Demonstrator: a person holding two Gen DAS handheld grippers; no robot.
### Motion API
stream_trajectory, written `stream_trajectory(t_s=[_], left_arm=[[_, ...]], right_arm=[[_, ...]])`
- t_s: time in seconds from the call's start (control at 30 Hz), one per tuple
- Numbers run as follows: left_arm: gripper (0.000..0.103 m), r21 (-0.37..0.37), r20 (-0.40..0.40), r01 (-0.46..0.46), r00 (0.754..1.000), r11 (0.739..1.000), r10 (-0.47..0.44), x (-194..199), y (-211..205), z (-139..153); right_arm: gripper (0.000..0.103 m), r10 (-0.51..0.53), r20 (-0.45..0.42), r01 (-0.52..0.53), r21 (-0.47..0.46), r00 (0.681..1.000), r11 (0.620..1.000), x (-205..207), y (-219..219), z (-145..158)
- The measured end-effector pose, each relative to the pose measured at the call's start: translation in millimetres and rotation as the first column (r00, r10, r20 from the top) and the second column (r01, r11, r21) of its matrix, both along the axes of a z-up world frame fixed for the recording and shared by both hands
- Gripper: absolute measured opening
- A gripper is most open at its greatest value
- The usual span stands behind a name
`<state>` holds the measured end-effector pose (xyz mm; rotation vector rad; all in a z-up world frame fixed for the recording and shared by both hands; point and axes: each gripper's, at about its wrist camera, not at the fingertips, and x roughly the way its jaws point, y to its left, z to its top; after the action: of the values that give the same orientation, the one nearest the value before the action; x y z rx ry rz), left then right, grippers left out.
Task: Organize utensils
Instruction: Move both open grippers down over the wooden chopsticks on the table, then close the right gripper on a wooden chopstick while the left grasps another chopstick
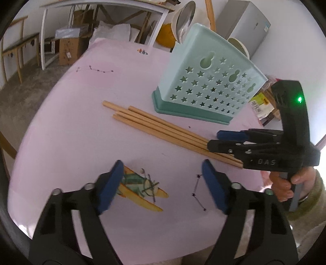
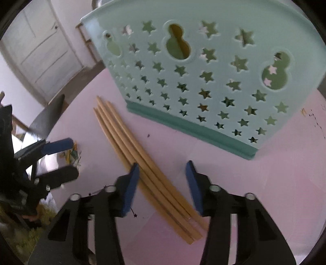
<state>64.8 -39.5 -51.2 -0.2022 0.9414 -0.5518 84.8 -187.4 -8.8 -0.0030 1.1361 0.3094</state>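
Covering most of what I could see was a pink tablecloth (image 1: 81, 126), printed here and there with small dotted star-lines and a yellow-and-green cartoon figure (image 1: 140, 189). Next in size stood the pale mint utensil holder (image 1: 207, 81) — upright on a darker teal base, its wall punched through with stars and a few gourd-shaped holes. A metal spoon (image 1: 185, 18) and a wooden handle (image 1: 210, 14) rose out of its top.

On the cloth just in front of the holder lay four wooden chopsticks (image 1: 154, 126), side by side and touching along their lengths, apart from the holder's base.

The right gripper (image 2: 163, 183) hung over the near end of the chopsticks, its blue pads spread either side of the bundle. From its own camera the left pad (image 2: 130, 189) sat right at the outermost stick, the other stood clear — neither pad was pressing, so nothing was pinched. A hand (image 1: 285, 185) in a light knit sleeve gripped its handle, and a green light (image 1: 299, 99) glowed on its body.

The left gripper (image 1: 163, 183) hovered above the cartoon figure, beside the chopsticks, its jaws spread wide with only bare cloth between them.
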Motion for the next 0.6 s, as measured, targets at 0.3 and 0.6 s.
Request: stream_trajectory(t_s=[0.3,0.6], left_arm=[[0.033,-0.101,-0.066,0.017,0.998,0.995,-0.023,1,-4,-7],[0.031,-0.05,-0.053,-0.001,0.999,0.999,-0.002,0,-5,0]], right_arm=[[0.015,-0.021,-0.074,0.026,0.062,0.997,0.998,-16,24,-4],[0.007,-0.071,-0.103,0.087,0.158,0.992,0.984,-28,58,-11]])
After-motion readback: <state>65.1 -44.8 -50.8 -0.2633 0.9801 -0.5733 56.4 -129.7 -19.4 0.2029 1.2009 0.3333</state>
